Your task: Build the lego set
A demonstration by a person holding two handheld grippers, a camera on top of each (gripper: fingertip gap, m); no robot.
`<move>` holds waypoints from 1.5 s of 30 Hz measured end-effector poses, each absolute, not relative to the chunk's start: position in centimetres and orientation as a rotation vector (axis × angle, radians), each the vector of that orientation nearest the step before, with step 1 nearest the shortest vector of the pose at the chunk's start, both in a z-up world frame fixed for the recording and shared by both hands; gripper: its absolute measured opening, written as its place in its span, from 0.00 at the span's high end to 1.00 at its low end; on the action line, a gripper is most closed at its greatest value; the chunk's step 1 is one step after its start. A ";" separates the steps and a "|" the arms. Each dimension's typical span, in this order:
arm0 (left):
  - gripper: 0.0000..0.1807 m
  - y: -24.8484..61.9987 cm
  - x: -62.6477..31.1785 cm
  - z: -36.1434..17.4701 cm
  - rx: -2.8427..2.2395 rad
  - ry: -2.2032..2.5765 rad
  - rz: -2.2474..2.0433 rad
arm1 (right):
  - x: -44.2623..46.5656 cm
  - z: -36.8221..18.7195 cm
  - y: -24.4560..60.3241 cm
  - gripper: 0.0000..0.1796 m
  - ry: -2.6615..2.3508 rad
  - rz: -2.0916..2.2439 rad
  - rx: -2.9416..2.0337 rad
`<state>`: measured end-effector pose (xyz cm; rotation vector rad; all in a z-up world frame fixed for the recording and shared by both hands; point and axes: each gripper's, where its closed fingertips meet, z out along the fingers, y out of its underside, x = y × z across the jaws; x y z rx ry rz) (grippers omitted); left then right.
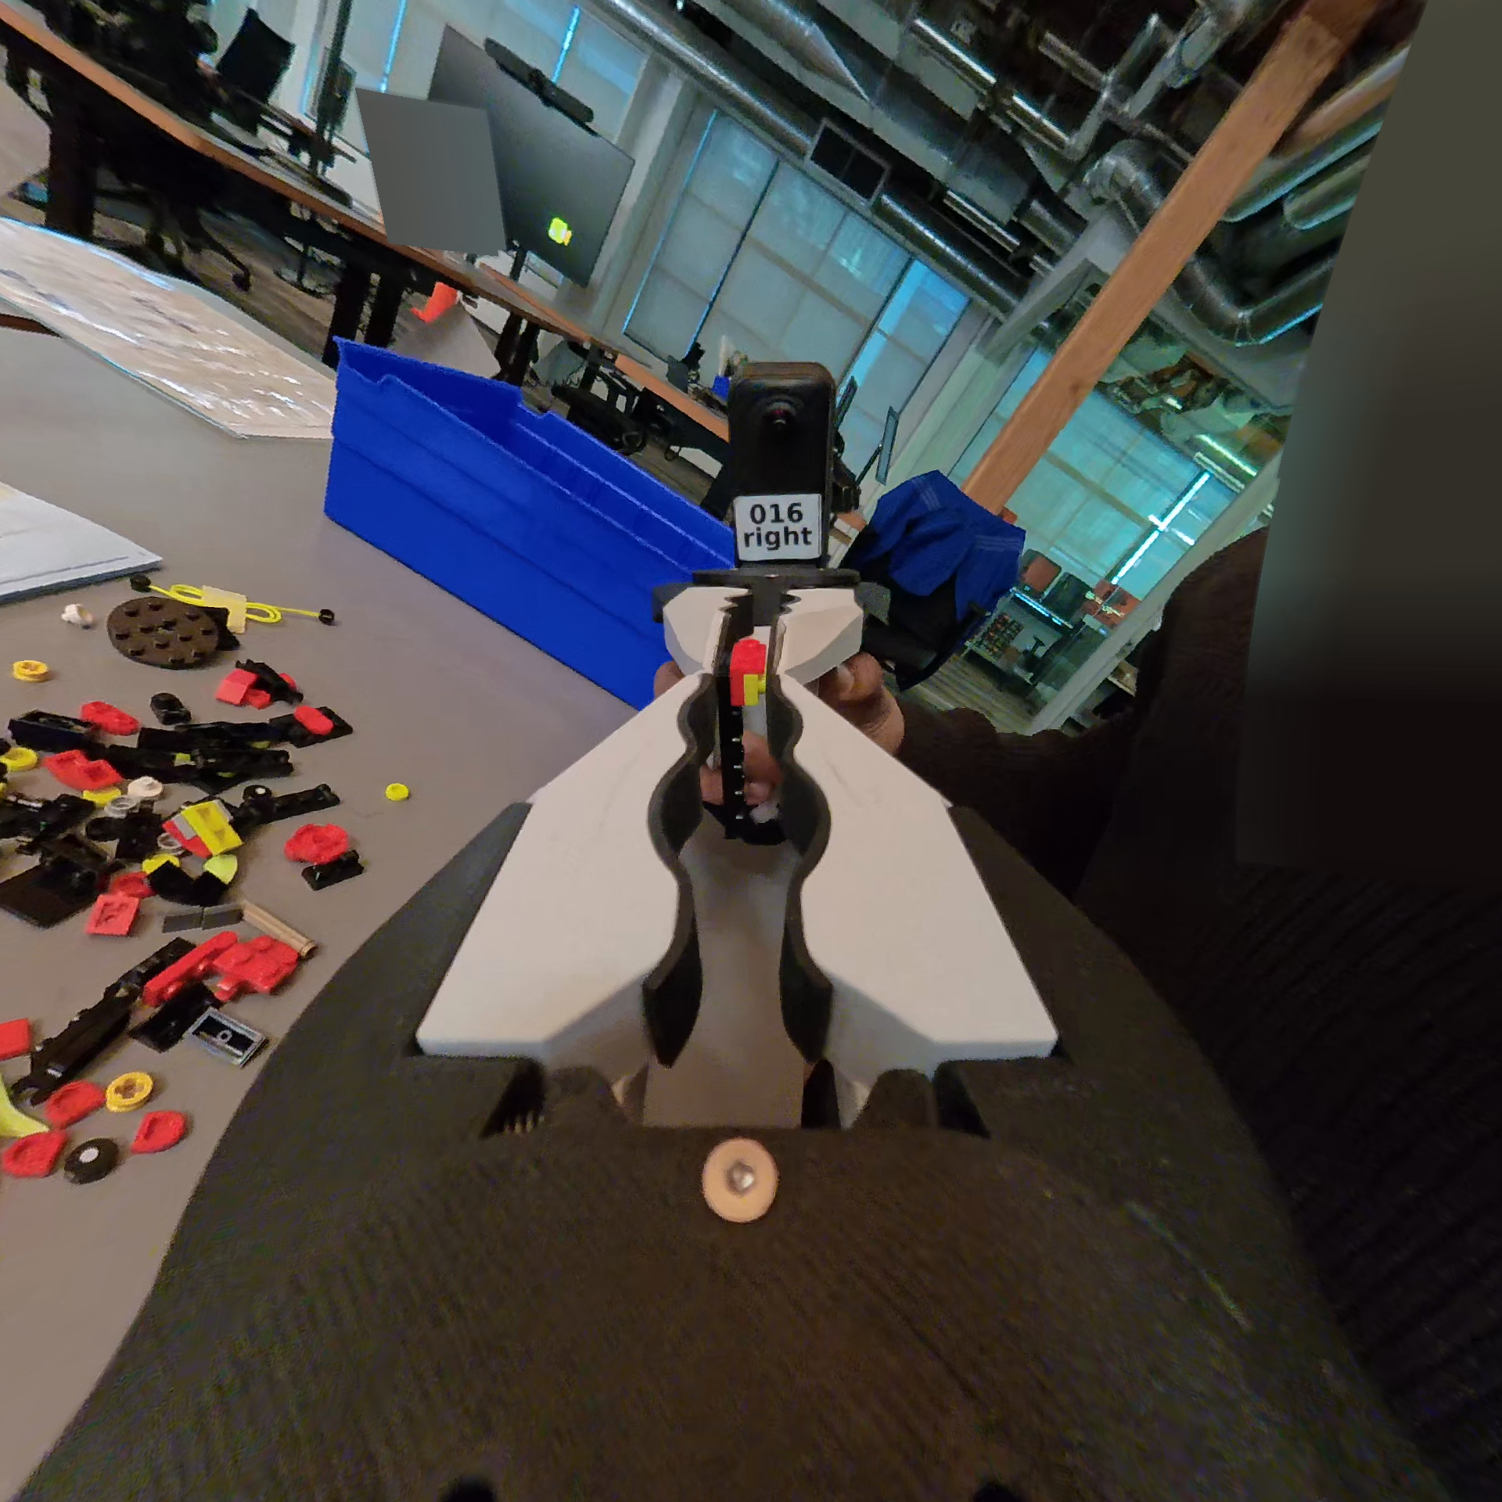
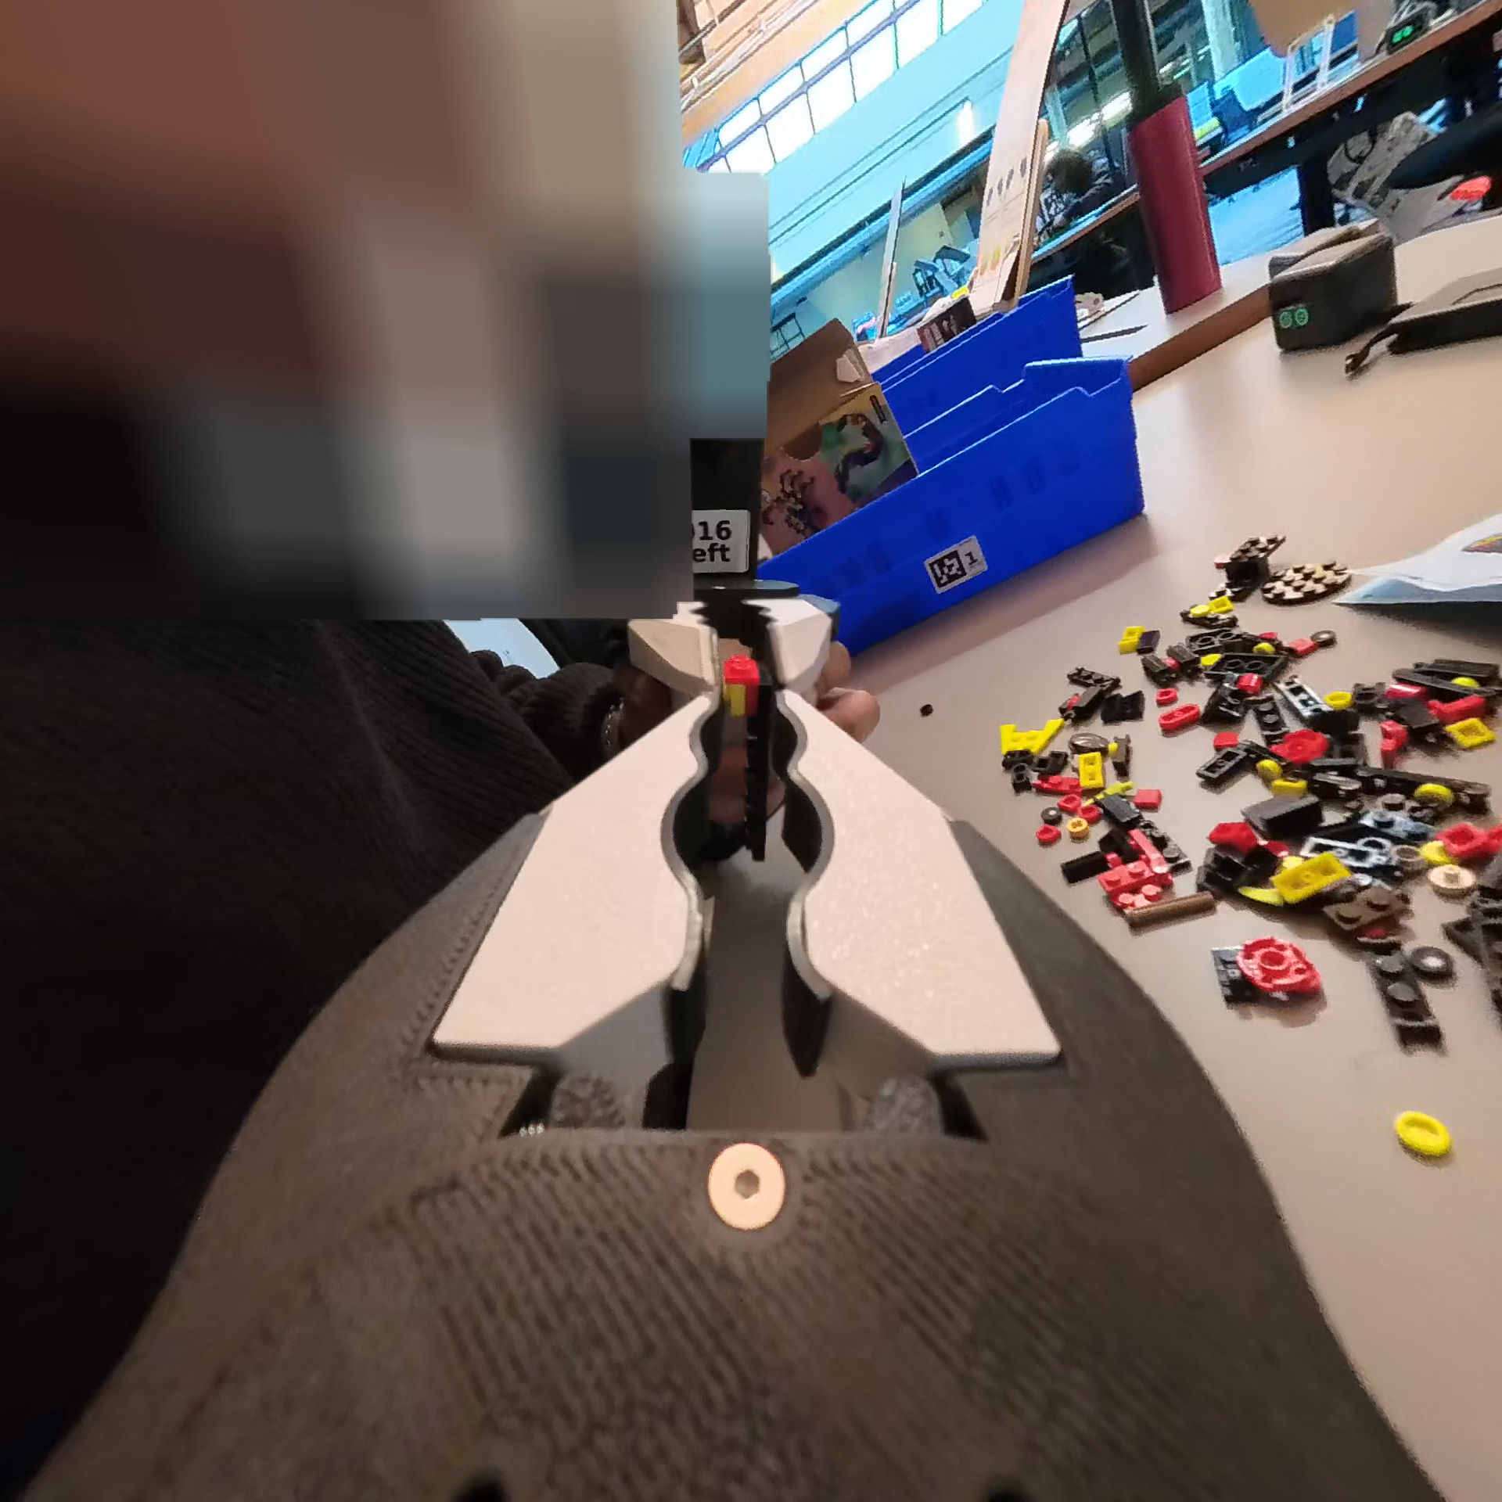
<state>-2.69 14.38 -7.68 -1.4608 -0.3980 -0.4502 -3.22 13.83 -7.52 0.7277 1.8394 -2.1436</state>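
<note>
A long black plate [image 1: 734, 772] with a red brick [image 1: 746, 657] and a small yellow piece on its upper end is held in the air between my two grippers, which face each other tip to tip. My left gripper [image 1: 738, 701] is shut on this assembly. In the left wrist view the right gripper [image 1: 760, 626] closes on it from the far side. In the right wrist view my right gripper [image 2: 744, 709] is shut on the same black plate [image 2: 756, 780], with the red brick [image 2: 740, 675] on top and the left gripper [image 2: 731, 642] opposite.
A pile of loose black, red and yellow pieces [image 1: 162, 813] lies on the grey table [image 1: 455, 731], also in the right wrist view [image 2: 1300, 796]. Blue bins [image 1: 488, 504] [image 2: 1016, 488] stand behind. Instruction sheets [image 1: 57, 536] lie at the edge. A lone yellow ring [image 2: 1422, 1134] lies nearby. My two grippers' fingertips are within a few centimetres of each other.
</note>
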 end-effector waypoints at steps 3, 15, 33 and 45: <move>0.87 14.1 -3.4 -8.1 -1.470 -0.425 -0.438 | -3.3 -7.8 13.7 0.95 1.925 -2.149 0.714; 0.90 12.1 -8.3 -9.9 -1.504 -0.617 -0.295 | -5.5 -16.5 14.1 0.95 2.402 -1.499 1.006; 0.89 13.1 -7.3 -14.7 -1.750 -0.638 -0.390 | -5.8 -21.0 12.8 0.88 2.385 -1.156 0.826; 0.90 13.6 -7.8 -15.2 -1.760 -0.702 -0.469 | -6.6 -16.7 14.6 0.83 2.753 -1.489 0.834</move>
